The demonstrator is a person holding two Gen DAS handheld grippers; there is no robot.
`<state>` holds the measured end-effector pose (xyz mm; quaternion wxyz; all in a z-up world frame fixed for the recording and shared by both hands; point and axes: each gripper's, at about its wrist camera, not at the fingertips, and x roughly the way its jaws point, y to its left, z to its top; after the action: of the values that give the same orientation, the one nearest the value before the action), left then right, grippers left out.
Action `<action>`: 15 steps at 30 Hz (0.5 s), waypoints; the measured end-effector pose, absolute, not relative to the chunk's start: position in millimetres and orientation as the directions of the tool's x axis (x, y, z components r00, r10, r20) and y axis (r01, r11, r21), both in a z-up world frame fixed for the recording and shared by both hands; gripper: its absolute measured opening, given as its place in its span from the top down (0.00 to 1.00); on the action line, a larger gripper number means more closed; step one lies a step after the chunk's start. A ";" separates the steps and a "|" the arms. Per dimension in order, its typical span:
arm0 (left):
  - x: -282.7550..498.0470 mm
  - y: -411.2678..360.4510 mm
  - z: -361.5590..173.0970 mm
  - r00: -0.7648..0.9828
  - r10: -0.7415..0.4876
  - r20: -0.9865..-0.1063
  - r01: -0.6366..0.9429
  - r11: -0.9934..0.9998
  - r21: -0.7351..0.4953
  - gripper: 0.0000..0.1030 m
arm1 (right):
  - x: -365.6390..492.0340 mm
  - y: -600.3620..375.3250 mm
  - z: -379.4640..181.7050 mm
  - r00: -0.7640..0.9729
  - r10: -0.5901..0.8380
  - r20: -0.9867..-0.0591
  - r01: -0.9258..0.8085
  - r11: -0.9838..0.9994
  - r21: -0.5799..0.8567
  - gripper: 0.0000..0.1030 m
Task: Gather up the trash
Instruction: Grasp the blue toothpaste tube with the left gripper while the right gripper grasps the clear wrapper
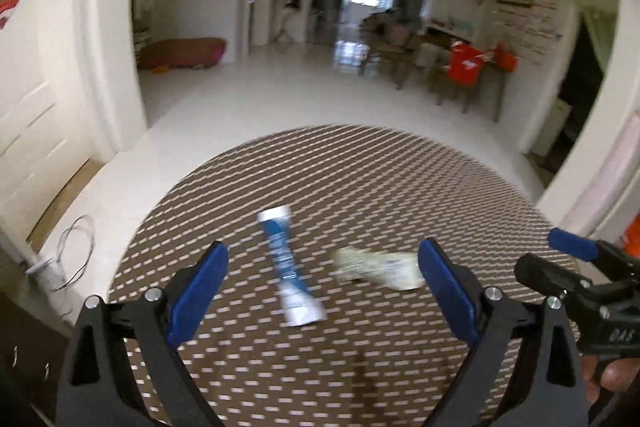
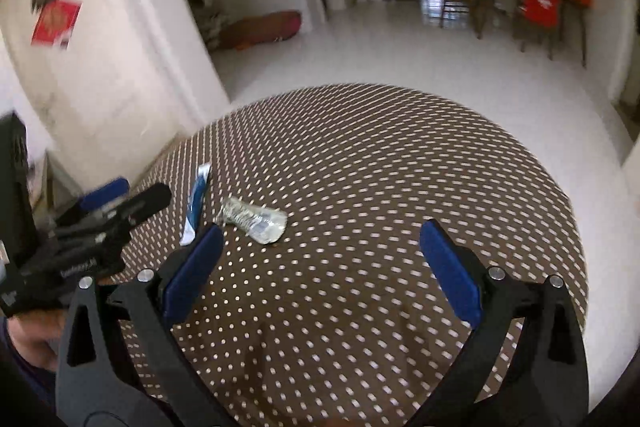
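Lying flat, blue-white tube beside wrapper; lettering blurred.

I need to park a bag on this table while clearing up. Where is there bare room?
The far and right parts of the table beyond the crumpled wrapper look bare. It is crowded toward the left, where the tube and wrapper lie close together, with the left gripper over them.
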<state>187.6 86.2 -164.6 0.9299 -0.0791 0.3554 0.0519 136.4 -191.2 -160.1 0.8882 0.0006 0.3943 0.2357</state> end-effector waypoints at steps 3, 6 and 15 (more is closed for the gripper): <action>195.2 112.2 -181.9 0.701 0.066 -0.710 -0.195 0.976 -0.102 0.09 | 148.3 -166.2 -181.2 0.534 0.402 -0.744 -0.467 0.874 0.137 0.07; 205.8 125.4 -195.3 0.668 0.073 -0.740 -0.203 0.975 -0.087 0.09 | 157.5 -140.9 -198.2 0.502 0.402 -0.766 -0.525 0.845 0.099 0.13; 225.8 133.5 -216.2 0.632 0.057 -0.773 -0.181 0.980 -0.076 0.10 | 178.2 -84.4 -228.8 0.443 0.402 -0.801 -0.664 0.748 0.008 0.64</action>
<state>225.8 133.5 -216.2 0.9004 -0.0736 0.4236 0.0662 178.2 -84.4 -228.8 0.8351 -0.1558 0.4201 0.3190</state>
